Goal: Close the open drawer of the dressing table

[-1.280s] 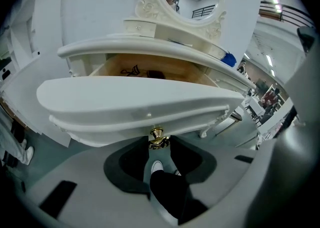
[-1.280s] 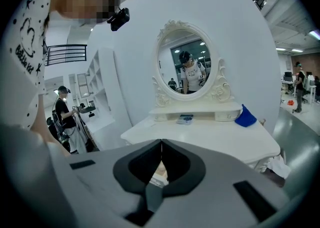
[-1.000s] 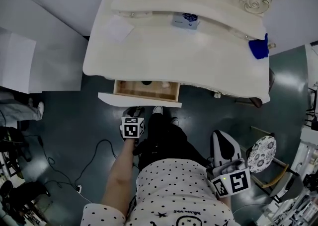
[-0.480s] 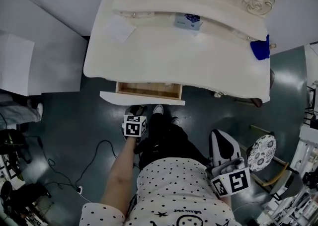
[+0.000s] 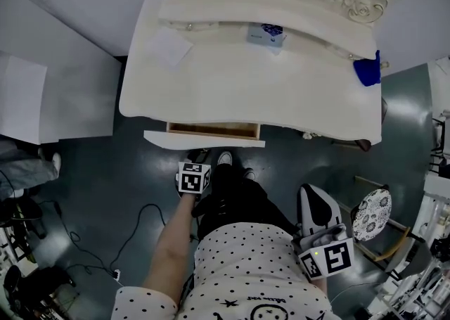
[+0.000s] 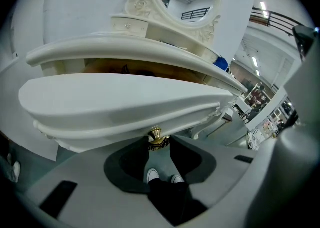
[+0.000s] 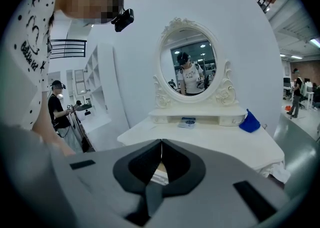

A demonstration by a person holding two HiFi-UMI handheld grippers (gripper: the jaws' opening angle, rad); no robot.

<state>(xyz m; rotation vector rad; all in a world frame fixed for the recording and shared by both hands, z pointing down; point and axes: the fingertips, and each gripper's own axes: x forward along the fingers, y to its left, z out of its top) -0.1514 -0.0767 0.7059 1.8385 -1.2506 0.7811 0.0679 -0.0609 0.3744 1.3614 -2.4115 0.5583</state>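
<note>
The white dressing table [image 5: 246, 79] fills the top of the head view. Its drawer [image 5: 204, 140] stands out a little at the front left, with only a thin strip of the wooden inside showing. My left gripper [image 5: 199, 155] reaches to the drawer front and is shut on the brass knob [image 6: 157, 139] under the curved white drawer front [image 6: 120, 101]. My right gripper [image 5: 309, 190] hangs back at my right side, shut, with nothing in it. In the right gripper view its jaws [image 7: 161, 144] meet, pointing at the table and the oval mirror [image 7: 189, 66].
A blue cloth [image 5: 365, 70], a small box [image 5: 266, 34] and a paper sheet [image 5: 171, 46] lie on the tabletop. A white cabinet [image 5: 42, 93] stands left of the table. A patterned stool [image 5: 370, 216] is at the right, and cables [image 5: 140, 216] run over the floor.
The drawer has slid in toward the table, so less of its inside shows. My left gripper has moved forward with the knob. The right gripper has stayed put.
</note>
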